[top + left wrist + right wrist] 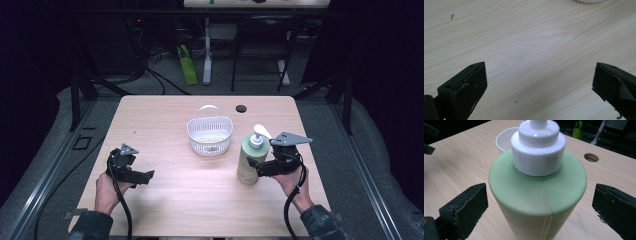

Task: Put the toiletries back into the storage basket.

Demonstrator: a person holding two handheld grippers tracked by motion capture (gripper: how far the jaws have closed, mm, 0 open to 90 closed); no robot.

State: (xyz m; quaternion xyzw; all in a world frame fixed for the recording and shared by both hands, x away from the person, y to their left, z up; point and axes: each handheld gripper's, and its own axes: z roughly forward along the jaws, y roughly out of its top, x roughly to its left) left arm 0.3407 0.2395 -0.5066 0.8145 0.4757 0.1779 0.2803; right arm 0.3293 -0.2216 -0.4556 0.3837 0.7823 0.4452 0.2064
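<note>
Between wide right gripper (540, 207) pads, untouched: upright green bottle (536, 202), pump up.

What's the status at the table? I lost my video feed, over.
Right gripper open, jaws either side of green pump bottle, not gripping. Left gripper open over bare table. Bottle upright beside white basket. Nothing in the way.
</note>
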